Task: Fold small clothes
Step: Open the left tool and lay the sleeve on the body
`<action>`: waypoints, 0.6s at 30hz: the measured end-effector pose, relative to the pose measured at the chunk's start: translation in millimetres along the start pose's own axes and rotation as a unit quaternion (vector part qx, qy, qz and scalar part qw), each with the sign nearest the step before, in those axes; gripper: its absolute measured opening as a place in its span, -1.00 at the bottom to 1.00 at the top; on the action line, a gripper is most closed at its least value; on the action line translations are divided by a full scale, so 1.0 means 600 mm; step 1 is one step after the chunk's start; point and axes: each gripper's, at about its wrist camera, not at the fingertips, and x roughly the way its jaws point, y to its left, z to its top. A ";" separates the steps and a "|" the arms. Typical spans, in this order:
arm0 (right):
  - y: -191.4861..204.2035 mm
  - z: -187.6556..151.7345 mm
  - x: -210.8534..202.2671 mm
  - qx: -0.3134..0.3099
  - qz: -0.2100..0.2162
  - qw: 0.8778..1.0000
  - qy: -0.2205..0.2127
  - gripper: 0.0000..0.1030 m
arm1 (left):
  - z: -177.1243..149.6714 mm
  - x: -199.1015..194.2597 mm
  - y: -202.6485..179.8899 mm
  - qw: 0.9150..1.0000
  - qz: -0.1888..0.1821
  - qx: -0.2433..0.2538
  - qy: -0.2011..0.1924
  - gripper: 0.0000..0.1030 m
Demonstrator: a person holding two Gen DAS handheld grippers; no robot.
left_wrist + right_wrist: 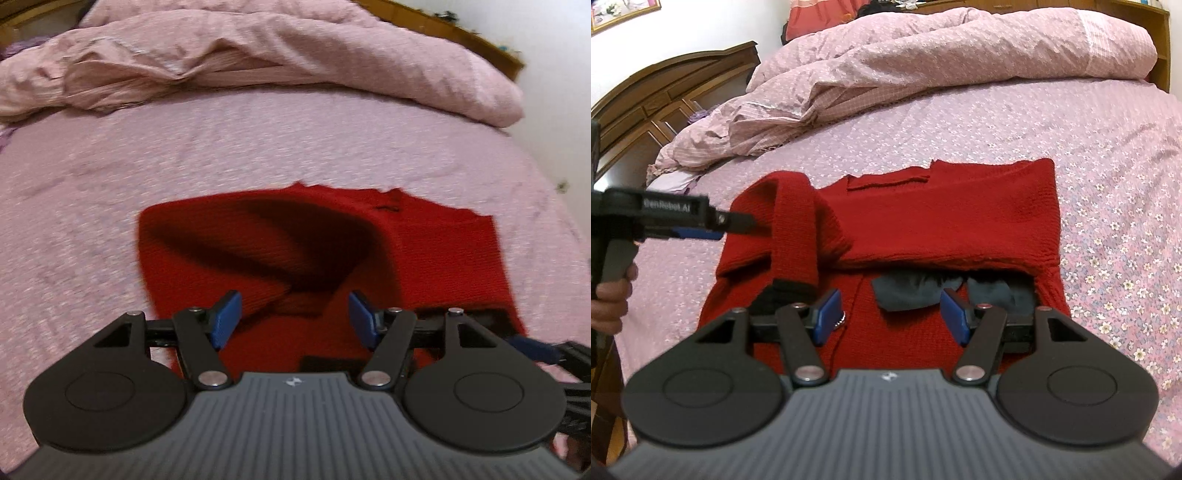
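A small red knitted sweater [942, 218] lies on the pink bedsheet, its top part folded over and one sleeve [794, 229] laid down across its left side. It also shows in the left wrist view [443, 251]. My left gripper [293, 314] is open, low over the sweater, with a raised fold of red knit between its fingers; in the right wrist view [738, 221] it reaches in from the left beside the sleeve. My right gripper [890, 314] is open above the sweater's near part, over dark grey fabric [912, 291] that shows under the fold.
A crumpled pink duvet [942, 55] is heaped along the far side of the bed. A wooden headboard [665, 96] stands at the left. The bedsheet [1108, 184] stretches to the right of the sweater. A hand [609, 299] holds the left gripper's handle.
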 end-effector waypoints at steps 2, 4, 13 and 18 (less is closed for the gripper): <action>0.004 0.000 0.000 -0.002 0.003 1.000 -0.002 0.20 | -0.008 0.002 0.011 1.000 0.021 -0.002 0.002 0.35; 0.008 0.001 -0.001 -0.004 0.007 1.000 -0.003 0.20 | -0.014 0.005 0.021 1.000 0.031 -0.005 0.004 0.35; 0.032 0.004 0.002 -0.019 0.027 0.999 0.002 0.20 | -0.039 0.021 0.040 0.998 0.063 -0.025 0.010 0.35; 0.046 0.004 0.006 -0.024 0.041 0.999 0.007 0.20 | -0.054 0.030 0.051 0.996 0.074 -0.036 0.017 0.35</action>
